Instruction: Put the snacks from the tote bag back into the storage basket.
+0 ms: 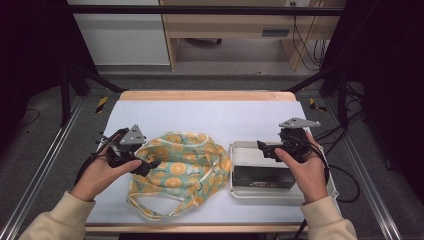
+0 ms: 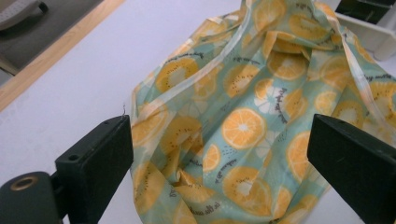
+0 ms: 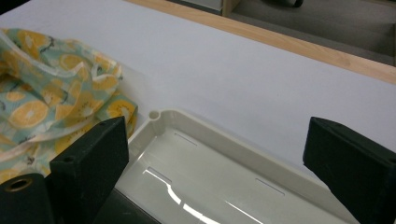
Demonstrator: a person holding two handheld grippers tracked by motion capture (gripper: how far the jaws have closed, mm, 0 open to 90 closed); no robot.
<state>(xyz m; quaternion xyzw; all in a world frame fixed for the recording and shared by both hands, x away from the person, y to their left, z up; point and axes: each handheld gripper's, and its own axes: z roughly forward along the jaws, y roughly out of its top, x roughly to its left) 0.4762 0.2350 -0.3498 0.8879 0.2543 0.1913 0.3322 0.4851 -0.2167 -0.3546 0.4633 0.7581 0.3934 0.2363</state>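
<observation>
Thin printed cloth, mint green with orange slices, lay crumpled left of the frame's centre in the high view: this was the bag (image 1: 182, 167), its handles trailing toward the bottom edge. You had your left gripper (image 1: 146, 166) at the bag's left edge, the black jaws pointing right into the folds. In the left gripper view the jaws stood wide apart at the lower corners of the frame, with the bag (image 2: 243, 126) bunched up between them and beyond; whether either pad touched the cloth could not be told. They held nothing.

Your right gripper (image 1: 264, 148) was in the right half of the high view, above the far part of the white plastic tray (image 1: 240, 192), which sat just right of the bag, its left rim touching the cloth or very nearly so. A black box (image 1: 262, 176) lay in the tray's near half, close under your right hand (image 1: 307, 172). In the right gripper view those jaws were likewise spread wide, at the lower left and lower right, empty, looking down on the tray's glossy bare floor and its rounded corner (image 3: 187, 128), with the bag's edge (image 3: 60, 107) at the left of the frame.

All of it rested on the white table (image 1: 215, 115), whose wooden edge ran along the top.
</observation>
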